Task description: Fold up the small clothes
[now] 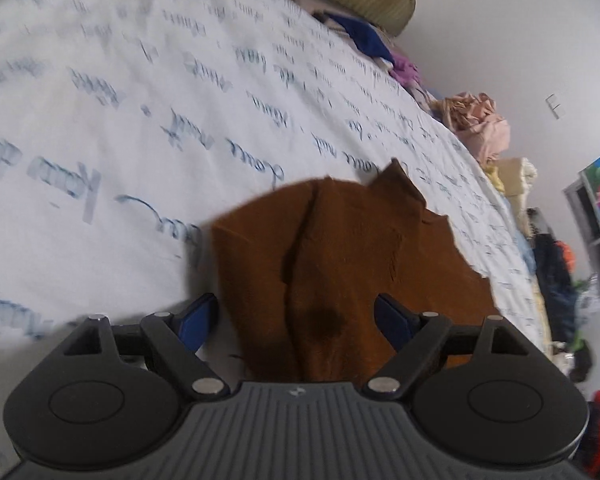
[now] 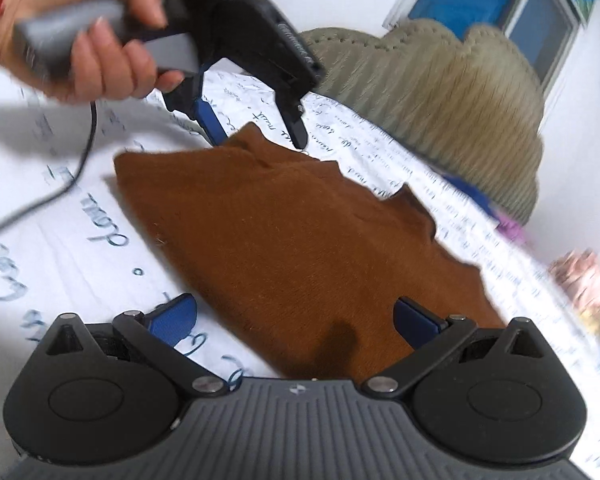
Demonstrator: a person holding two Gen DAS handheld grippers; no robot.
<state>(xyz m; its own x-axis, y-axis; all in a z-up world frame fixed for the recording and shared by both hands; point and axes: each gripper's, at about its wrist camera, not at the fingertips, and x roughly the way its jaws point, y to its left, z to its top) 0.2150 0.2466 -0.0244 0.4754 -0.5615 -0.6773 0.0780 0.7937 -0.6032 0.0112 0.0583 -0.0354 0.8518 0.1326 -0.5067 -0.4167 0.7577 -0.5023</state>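
A small brown garment lies flat on a white bed sheet with blue script. It also shows in the right wrist view. My left gripper is open, its blue-padded fingers on either side of the garment's near edge. In the right wrist view the left gripper hovers over the garment's far edge, held by a hand. My right gripper is open over the garment's near edge, holding nothing.
A ribbed beige pillow lies at the head of the bed. Several clothes lie along the bed's far edge: dark blue, purple, pink. A cable trails from the left gripper across the sheet.
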